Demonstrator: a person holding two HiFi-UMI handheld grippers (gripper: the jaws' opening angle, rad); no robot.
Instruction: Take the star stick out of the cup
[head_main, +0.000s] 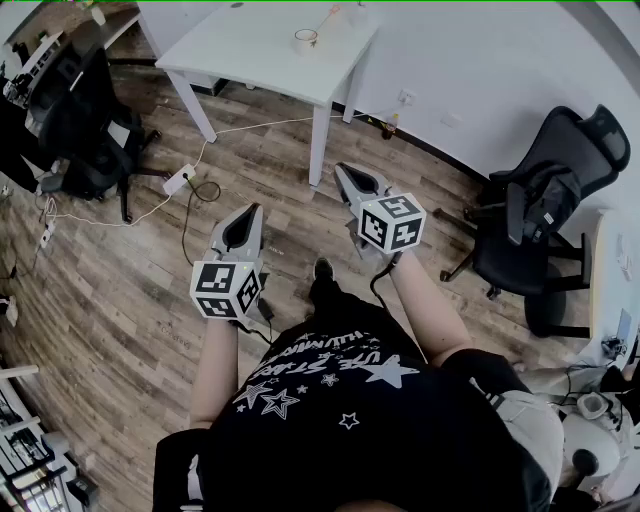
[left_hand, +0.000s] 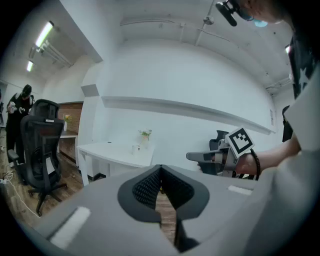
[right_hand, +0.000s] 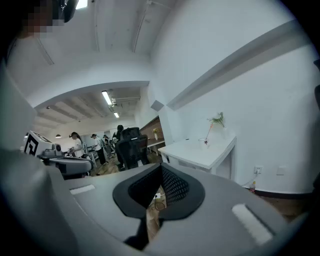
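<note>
The star stick (head_main: 326, 20) stands in the cup (head_main: 306, 39) on the white table (head_main: 250, 60), close to the table edge that runs along the wall and well apart from both grippers. In the right gripper view the stick (right_hand: 210, 131) shows as a thin line that rises from the cup (right_hand: 205, 142) and leans to the right, toward a small plant (right_hand: 218, 120) just beside it. Its long axis is nearer upright than flat, lower end in the cup, upper end free (the star itself is too small to make out). In the left gripper view the cup (left_hand: 135, 148) is only a small pale shape on the table top (left_hand: 115, 152), and the stick cannot be told from the plant.

The left gripper (head_main: 256, 208) is held in the air over the wood floor (head_main: 120, 270), its tip aimed toward the table. Its jaws are closed – the ribbed pads meet at the tip, with nothing between them but a sliver of floor seen lower down. The right gripper (head_main: 341, 168) is held a little further forward, just short of the table's near leg (head_main: 318, 145), and it too has its jaws pressed together at the tip and empty. Neither claw touches anything – each is carried by one hand, the two side by side and apart.
</note>
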